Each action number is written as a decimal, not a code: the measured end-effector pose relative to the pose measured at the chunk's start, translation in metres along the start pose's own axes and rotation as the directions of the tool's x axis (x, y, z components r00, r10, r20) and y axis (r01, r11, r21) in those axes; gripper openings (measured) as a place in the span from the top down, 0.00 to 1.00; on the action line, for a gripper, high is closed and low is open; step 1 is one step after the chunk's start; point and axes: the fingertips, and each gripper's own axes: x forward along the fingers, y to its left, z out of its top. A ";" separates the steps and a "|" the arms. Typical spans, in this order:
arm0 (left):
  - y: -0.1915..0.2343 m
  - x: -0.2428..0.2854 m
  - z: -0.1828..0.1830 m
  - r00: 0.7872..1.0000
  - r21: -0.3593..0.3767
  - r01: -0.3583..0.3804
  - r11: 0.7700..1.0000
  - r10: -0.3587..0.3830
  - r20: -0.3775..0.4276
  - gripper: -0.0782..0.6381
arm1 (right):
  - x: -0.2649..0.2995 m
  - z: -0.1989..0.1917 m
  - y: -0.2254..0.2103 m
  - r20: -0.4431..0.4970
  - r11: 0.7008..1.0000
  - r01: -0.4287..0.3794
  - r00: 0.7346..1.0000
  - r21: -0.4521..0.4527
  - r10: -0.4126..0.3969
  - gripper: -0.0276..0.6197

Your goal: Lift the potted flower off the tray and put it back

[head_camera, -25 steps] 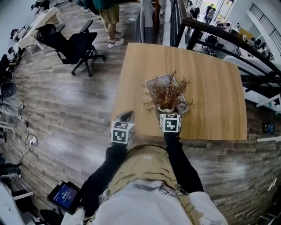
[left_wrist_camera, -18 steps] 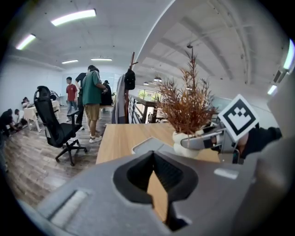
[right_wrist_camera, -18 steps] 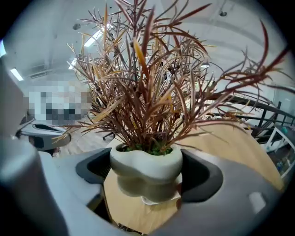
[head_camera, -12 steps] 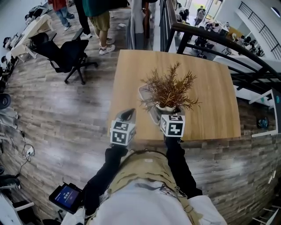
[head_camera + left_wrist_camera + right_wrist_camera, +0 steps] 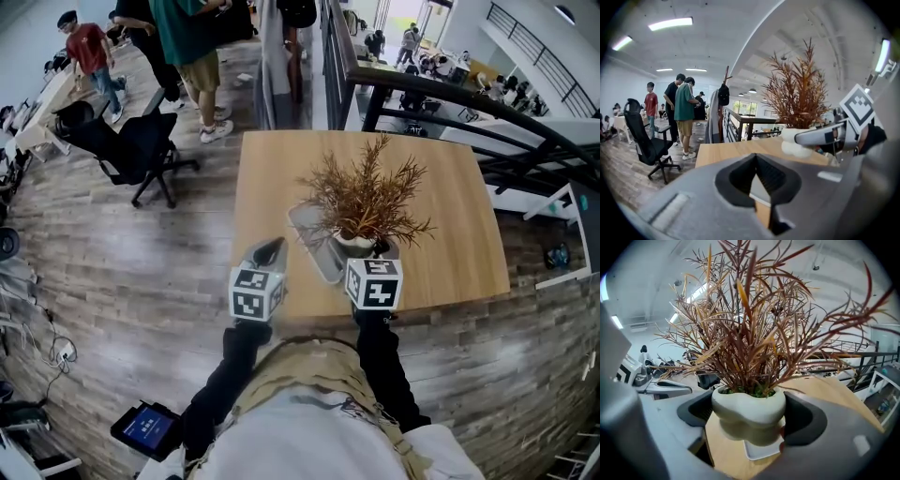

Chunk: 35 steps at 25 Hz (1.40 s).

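The potted flower (image 5: pixel 361 202) now hangs higher, apparently clear of the tray (image 5: pixel 311 242), clamped in your right tool (image 5: pixel 750 418); left tool (image 5: pixel 757 161) closed, empty. Lift step; next, lower squarely onto the tray.

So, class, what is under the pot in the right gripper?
Below the pot, clamped in the right gripper, part of a white tray shows on the wooden table. The pot covers the tray's far part.
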 end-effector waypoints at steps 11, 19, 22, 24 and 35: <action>-0.001 -0.006 0.016 0.999 0.004 0.016 1.000 -0.017 0.035 0.89 | -0.013 0.015 0.008 0.041 1.000 0.006 0.999 -0.009 -0.005 0.23; 0.000 -0.005 0.015 0.999 0.010 0.011 1.000 -0.011 0.030 0.89 | -0.012 0.015 0.009 0.050 1.000 -0.003 0.999 -0.014 0.003 0.23; -0.001 -0.005 0.014 1.000 0.011 0.011 1.000 -0.011 0.026 0.89 | -0.012 0.014 0.009 0.050 1.000 -0.005 0.999 -0.015 0.006 0.23; 0.000 -0.005 0.013 1.000 0.013 0.012 1.000 -0.012 0.024 0.89 | -0.012 0.014 0.009 0.053 1.000 -0.006 0.999 -0.015 0.007 0.23; 0.000 -0.003 0.008 1.000 0.013 0.018 1.000 -0.019 0.013 0.89 | -0.012 0.016 0.010 0.066 1.000 -0.007 0.998 -0.019 0.009 0.23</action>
